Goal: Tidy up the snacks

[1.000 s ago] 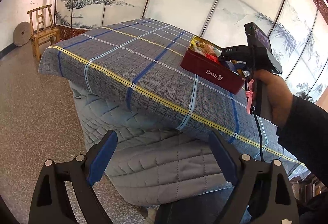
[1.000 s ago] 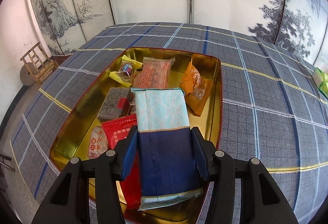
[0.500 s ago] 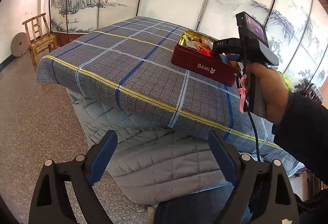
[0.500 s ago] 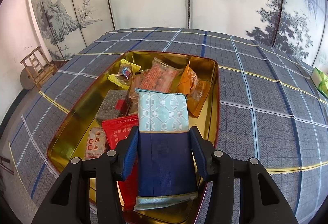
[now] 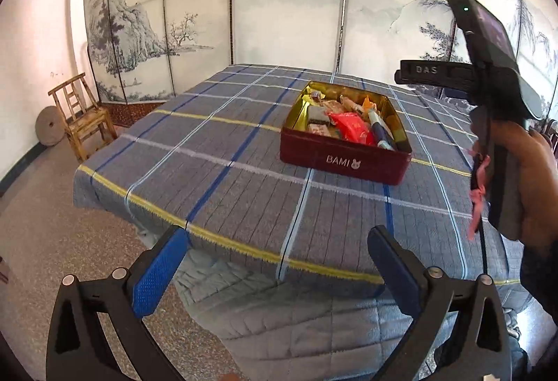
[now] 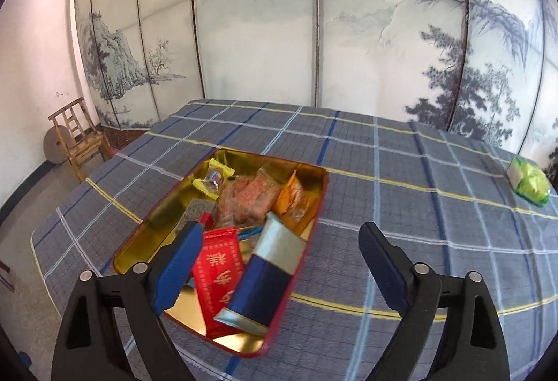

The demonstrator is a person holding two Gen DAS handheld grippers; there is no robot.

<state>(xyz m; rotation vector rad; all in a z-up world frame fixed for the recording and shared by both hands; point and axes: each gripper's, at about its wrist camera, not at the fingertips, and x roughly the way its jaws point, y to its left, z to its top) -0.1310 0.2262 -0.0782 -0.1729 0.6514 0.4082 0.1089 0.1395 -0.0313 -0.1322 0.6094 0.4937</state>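
The right hand-held gripper (image 6: 279,262) was opening, empty, above the blue packet (image 6: 259,280) in the tin (image 6: 314,206); the green packet (image 6: 530,184), far right, seemed next, best approached wide.

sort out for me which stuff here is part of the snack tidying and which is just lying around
Part of the job:
- red tin
- blue packet, lying in it
- red packet
- green packet, out on the tablecloth

Lying about:
- wooden chair
- stone disc
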